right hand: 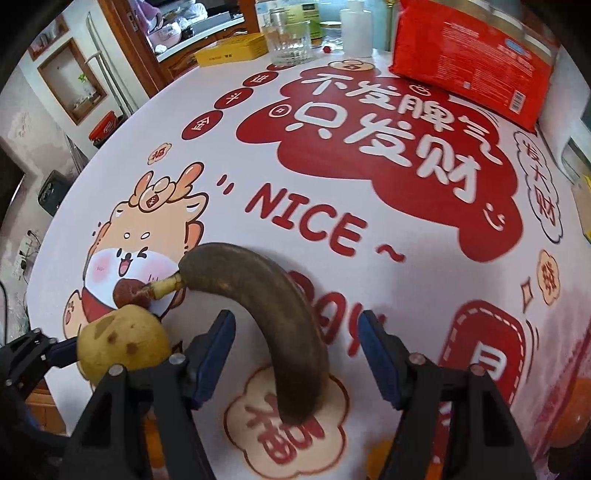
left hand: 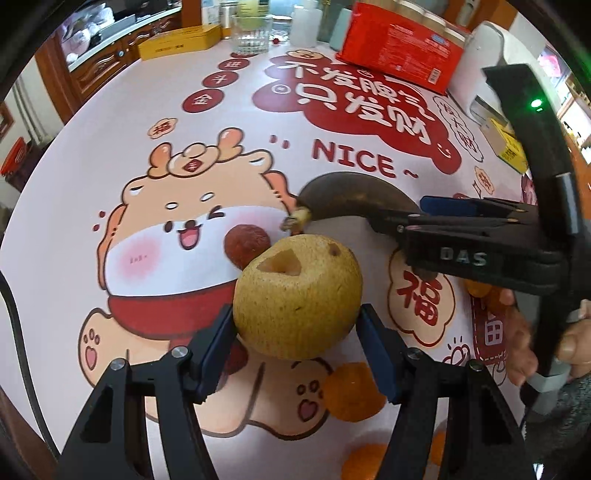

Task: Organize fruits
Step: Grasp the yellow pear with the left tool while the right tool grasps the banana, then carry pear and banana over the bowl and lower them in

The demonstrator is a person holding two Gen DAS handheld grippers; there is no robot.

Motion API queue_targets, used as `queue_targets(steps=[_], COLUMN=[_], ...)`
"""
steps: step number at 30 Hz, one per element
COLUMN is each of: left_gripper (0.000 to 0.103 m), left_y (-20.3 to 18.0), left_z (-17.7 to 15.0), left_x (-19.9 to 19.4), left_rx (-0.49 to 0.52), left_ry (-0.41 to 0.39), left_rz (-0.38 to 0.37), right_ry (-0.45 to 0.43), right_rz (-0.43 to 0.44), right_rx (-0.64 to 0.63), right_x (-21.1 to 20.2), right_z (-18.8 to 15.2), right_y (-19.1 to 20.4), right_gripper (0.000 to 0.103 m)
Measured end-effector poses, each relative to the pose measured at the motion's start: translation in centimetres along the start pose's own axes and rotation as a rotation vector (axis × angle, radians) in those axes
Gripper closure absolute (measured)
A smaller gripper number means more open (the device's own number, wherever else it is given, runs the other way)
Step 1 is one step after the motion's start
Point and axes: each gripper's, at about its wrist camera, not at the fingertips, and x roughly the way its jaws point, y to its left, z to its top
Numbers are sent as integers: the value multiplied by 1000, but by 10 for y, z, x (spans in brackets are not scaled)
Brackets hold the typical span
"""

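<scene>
In the left wrist view my left gripper point(left hand: 297, 332) is shut on a yellow pear point(left hand: 297, 295) with cut notches, held above the table. The pear also shows in the right wrist view point(right hand: 122, 343) at lower left. A dark overripe banana point(right hand: 266, 314) lies on the tablecloth; my right gripper point(right hand: 295, 347) is open with its fingers either side of it, apart from it. The banana point(left hand: 351, 195) and right gripper point(left hand: 391, 218) also show in the left wrist view. A red date-like fruit point(left hand: 245, 245) lies beyond the pear. Orange tangerines point(left hand: 352, 391) lie below it.
The printed cartoon tablecloth point(left hand: 177, 155) covers the round table. At the back stand a red package point(left hand: 402, 51), a glass point(left hand: 251, 33), a yellow box point(left hand: 177, 42) and bottles. A white appliance point(left hand: 487, 62) is at the right edge.
</scene>
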Motion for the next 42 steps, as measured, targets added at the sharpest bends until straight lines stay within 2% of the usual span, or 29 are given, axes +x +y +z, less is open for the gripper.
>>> queue_targets(steps=[2, 10, 14, 21, 26, 30, 35, 39, 42], left_gripper=[39, 39, 39, 39, 40, 41, 41, 41, 41], left_y=[5, 16, 15, 2, -16, -40, -91, -151, -196], left_z=[0, 1, 0, 5, 8, 10, 15, 23, 27], left_x=[-2, -10, -18, -36, -54, -71, -95, -110, -105], left_rx=[-10, -29, -16, 16, 51, 95, 182, 283, 343], left_ry=[-5, -21, -36, -80, -131, -182, -256, -318, -320], left_rz=[-2, -6, -4, -18, -31, -47, -91, -157, -209], right_ry=[8, -35, -47, -110, -190, -255, -319, -362, -373], right_rz=[-9, -56, -21, -8, -3, -17, -57, -136, -216], right_rx=[-13, -85, -43, 33, 86, 138, 220, 293, 362], right_x=[7, 10, 4, -26, -70, -108, -153, -185, -202], right_z=[3, 0, -3, -14, -27, -44, -74, -106, -133], right_y=[5, 23, 21, 11, -1, -19, -52, -89, -122], right_gripper=[45, 57, 72, 73, 73, 73, 72, 72, 72])
